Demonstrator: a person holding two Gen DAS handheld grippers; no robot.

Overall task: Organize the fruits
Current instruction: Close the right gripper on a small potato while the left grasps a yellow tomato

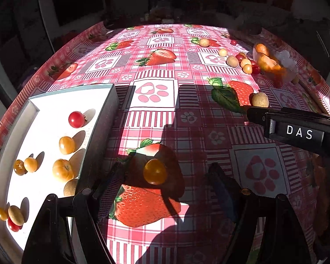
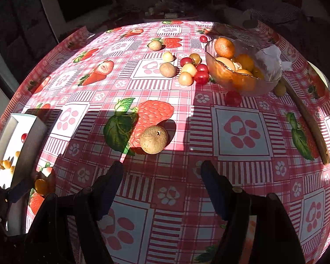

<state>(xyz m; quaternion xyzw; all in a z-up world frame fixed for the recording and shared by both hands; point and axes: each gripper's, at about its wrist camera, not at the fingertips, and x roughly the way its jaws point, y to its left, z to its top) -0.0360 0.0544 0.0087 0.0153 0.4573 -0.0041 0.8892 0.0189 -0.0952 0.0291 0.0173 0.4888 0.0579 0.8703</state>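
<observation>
left gripper (image 1: 165, 173): jaws wide apart, nothing clamped; one yellow cherry tomato (image 1: 155, 171) sits on the cloth between the fingers, pads not touching it, low centre of the left view

right gripper (image 2: 162, 171): also spread wide and empty; one brown round fruit (image 2: 154, 139) lies just ahead of its tips, mid-frame in the right view; in the left view this gripper pokes in from the right edge

white tray (image 1: 17, 132): lower left of the left view; I count about nine fruits inside; two red cherry tomatoes, the rest yellow or tan, one half hidden by the tray wall so can't be sure what it is

glass bowl (image 2: 272, 74): upper right of the right view; roughly five orange fruits in it plus some crumpled white stuff

loose pile (image 2: 187, 69): just left of the bowl, about ten small fruits on the cloth; four red, the others pale yellow or tan

tablecloth (image 2: 242, 176): red check with strawberry and paw prints, half in hard shadow
</observation>
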